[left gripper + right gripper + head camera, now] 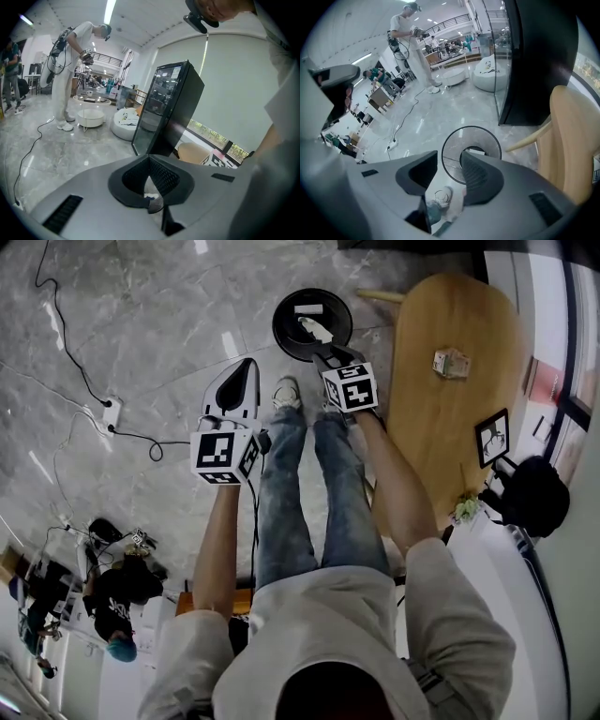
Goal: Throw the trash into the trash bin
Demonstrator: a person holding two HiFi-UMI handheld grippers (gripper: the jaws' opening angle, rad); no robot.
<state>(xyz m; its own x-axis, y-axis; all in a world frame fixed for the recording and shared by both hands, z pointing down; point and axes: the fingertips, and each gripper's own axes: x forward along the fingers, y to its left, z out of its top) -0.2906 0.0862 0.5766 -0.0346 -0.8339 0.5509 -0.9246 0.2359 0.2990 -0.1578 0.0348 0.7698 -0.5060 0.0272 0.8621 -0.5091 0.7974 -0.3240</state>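
The round black trash bin [312,324] stands on the marble floor in front of my feet, with white trash [316,330] lying inside it. My right gripper [325,354] hangs just over the bin's near rim and points steeply down. In the right gripper view its jaws [449,161] stand apart with nothing between the pads, and the bin [471,154] shows through the gap with a white scrap [476,152] in it. My left gripper [246,367] hovers to the left of the bin, away from it. Its jaws [150,158] meet at the tip and I see nothing held.
A wooden table [450,446] runs along the right of the bin, with a small packet [451,363] and a picture frame [492,437] on it. A cable and power strip [111,412] lie on the floor at left. A tall black cabinet [168,112] stands ahead.
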